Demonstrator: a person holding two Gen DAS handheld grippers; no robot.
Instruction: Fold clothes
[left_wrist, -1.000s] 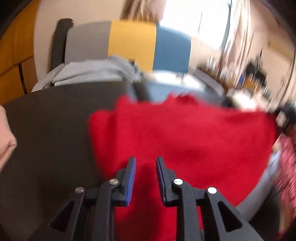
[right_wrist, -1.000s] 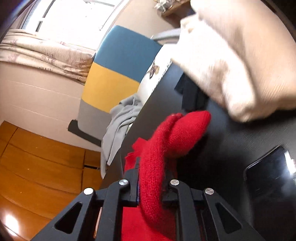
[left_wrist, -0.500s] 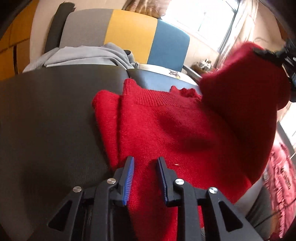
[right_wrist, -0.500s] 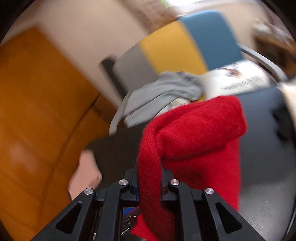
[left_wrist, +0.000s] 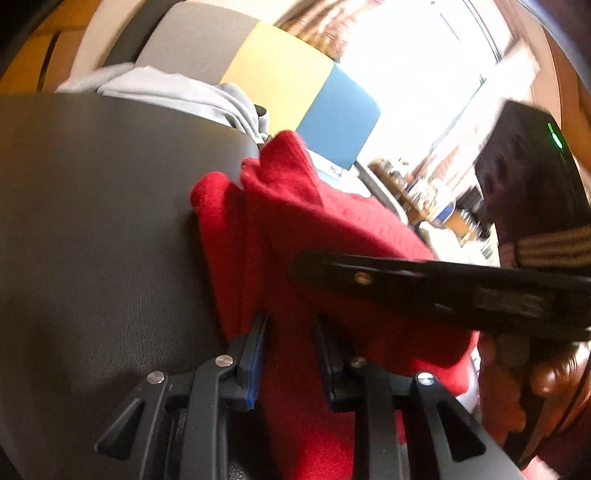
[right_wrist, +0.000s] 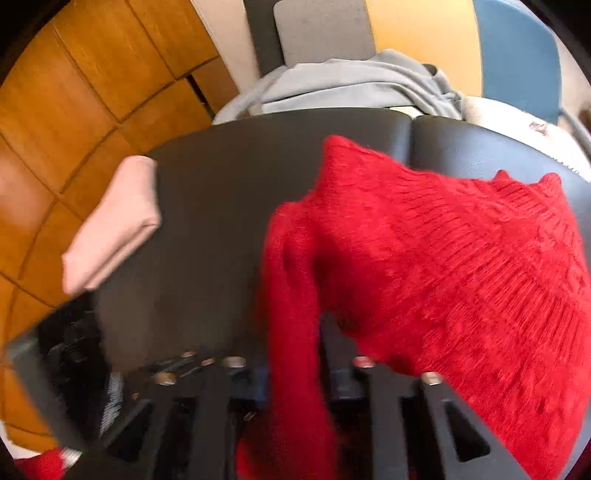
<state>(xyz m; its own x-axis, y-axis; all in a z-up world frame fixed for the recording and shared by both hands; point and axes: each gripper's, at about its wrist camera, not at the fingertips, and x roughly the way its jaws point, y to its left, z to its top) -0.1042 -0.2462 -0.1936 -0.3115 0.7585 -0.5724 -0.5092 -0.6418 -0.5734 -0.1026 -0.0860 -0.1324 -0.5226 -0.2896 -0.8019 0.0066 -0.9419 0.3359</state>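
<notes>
Red sweater (left_wrist: 295, 236): I see it lying on the dark table top (left_wrist: 92, 221), bunched toward the far edge, with a folded strip along its left side. In the right wrist view the knit (right_wrist: 461, 258) fills the right half of the frame, one sleeve running down toward the camera.

Left gripper (left_wrist: 290, 354): I hold it low over the near part of the sweater. Its blue-padded fingers (left_wrist: 255, 354) stand apart with red fabric between them; I cannot tell whether the pads press on it.

Right gripper (right_wrist: 295, 369): its jaws are opening. The sleeve passes between the fingers, and a gap shows on the right side of the sleeve. The view is blurred, so finer contact is unclear. In the left wrist view this gripper (left_wrist: 424, 284) crosses over the sweater from the right, held by a hand (left_wrist: 524, 384).

Pink folded garment (right_wrist: 114, 225): at the left edge of the table, well apart from the sweater.

Grey garment (right_wrist: 351, 85): draped over the seat beyond the table's far edge.

Chair back (left_wrist: 280, 74): grey, yellow and blue panels behind the grey garment.

Floor (right_wrist: 74, 92): wooden boards, left of the table.
</notes>
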